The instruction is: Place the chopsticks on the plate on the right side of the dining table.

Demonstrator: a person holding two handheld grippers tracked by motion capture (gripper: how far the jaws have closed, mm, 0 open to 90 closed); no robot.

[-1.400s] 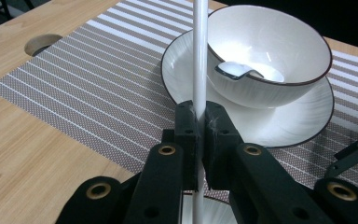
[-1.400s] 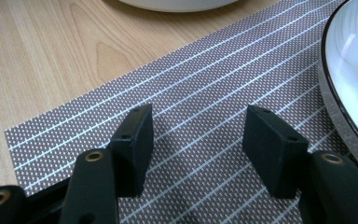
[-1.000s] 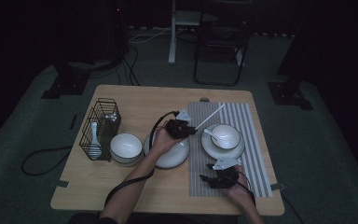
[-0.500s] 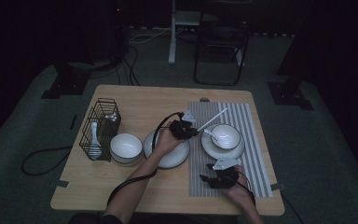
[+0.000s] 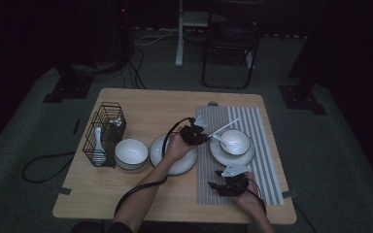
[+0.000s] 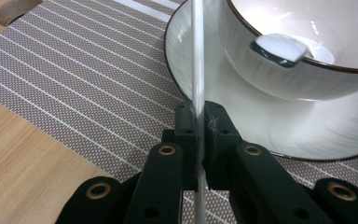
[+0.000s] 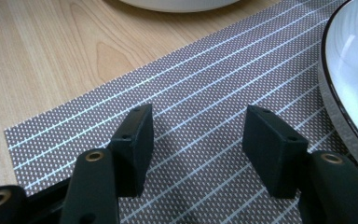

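Left gripper clamps a thin white chopstick just left of the white black-rimmed bowl on its saucer, a white spoon inside. Two bowls, two plates, one striped mat, one wire basket. The chopstick has swung lower since earlier. Right gripper rests on the mat, jaws apart, empty.

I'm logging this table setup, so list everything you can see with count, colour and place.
table: one, light wood, centre.
placemat: one, grey striped, table's right side.
wire rack: one, black, table's left, white spoon inside.
bowls: two, white; one beside rack, one on the mat's saucer, spoon inside.
plate: one, white, centre.
stick: one, white, clamped in left gripper.
chair: one, dark, behind table.
left gripper: black, shut on stick.
right gripper: black, open, over mat.
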